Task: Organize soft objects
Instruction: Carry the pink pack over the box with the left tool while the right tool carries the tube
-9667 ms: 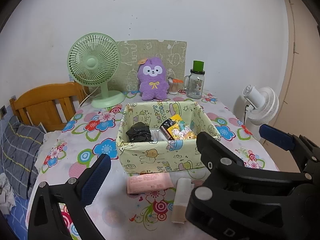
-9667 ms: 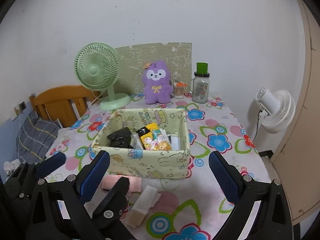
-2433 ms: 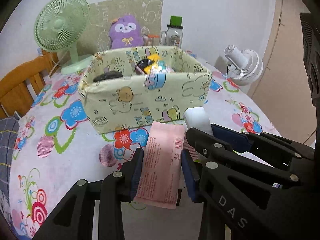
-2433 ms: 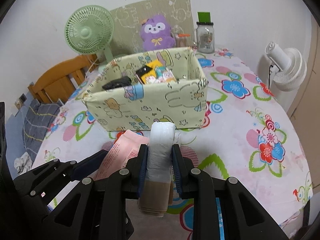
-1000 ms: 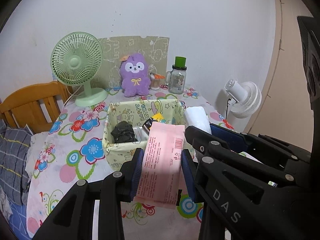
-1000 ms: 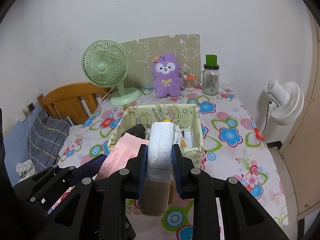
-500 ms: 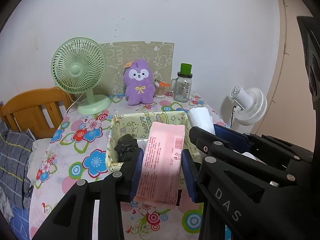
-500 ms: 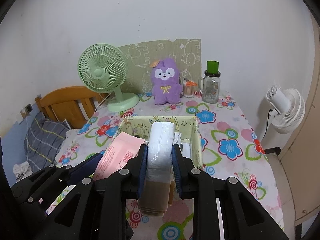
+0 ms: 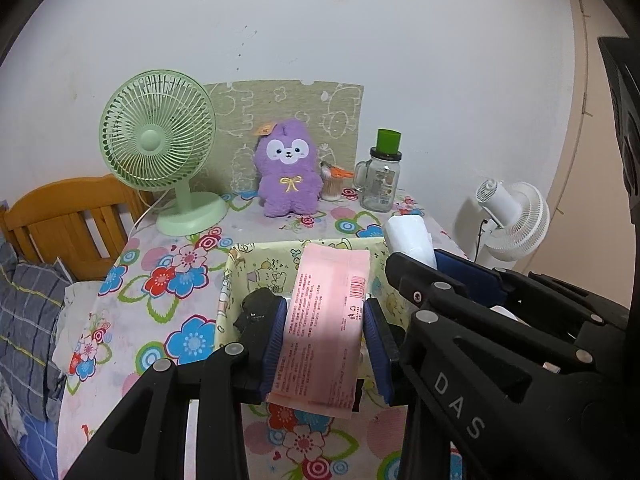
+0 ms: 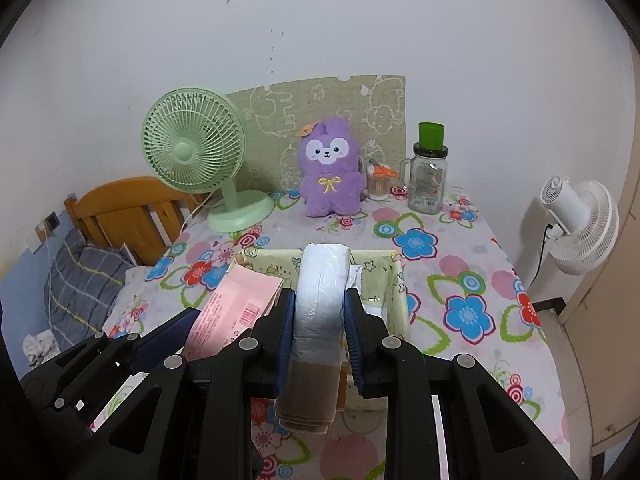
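**Pink and white packs brought over the fabric box**

Blue-padded, the left gripper (image 9: 325,334) stayed clamped on the flat pink plastic-wrapped pack (image 9: 326,320), while the right gripper (image 10: 319,332) pinched the rolled white soft bundle in clear wrap (image 10: 320,294). A second earlier both loads hung short of the pale green printed fabric box (image 9: 256,258); now they sat above its near wall, the box opening at twelve o'clock of each claw. Both carries looked nearly done, with lowering and release still to come. The purple plush toy (image 10: 330,168) stood further off at twelve, the green desk fan (image 10: 192,156) at ten.
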`<state>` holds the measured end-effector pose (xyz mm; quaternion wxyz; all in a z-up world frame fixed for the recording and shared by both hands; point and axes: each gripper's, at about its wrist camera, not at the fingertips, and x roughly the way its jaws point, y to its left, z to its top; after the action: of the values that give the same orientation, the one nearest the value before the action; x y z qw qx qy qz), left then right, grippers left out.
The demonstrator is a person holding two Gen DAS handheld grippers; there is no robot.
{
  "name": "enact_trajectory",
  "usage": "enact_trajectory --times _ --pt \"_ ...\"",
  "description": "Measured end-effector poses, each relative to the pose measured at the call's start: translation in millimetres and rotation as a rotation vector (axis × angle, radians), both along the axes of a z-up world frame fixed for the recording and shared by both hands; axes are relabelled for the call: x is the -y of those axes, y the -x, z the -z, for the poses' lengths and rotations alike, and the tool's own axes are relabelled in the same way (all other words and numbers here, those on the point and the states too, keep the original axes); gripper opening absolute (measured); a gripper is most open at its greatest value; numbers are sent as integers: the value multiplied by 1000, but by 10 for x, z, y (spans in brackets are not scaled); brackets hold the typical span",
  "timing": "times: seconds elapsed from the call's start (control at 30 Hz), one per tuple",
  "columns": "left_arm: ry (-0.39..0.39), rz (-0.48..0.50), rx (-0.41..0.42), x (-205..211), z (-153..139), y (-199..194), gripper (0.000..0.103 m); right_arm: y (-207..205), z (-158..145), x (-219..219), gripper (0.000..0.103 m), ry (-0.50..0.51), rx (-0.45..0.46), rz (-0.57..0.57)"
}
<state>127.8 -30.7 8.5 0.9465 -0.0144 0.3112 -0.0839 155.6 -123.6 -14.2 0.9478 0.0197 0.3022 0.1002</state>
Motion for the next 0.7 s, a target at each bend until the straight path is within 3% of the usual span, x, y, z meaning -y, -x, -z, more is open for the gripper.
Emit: enact_trajectory --times 0.7 --pt "24 -38 -64 -104 285 -602 40 -629 283 -90 28 -2 -78 -21"
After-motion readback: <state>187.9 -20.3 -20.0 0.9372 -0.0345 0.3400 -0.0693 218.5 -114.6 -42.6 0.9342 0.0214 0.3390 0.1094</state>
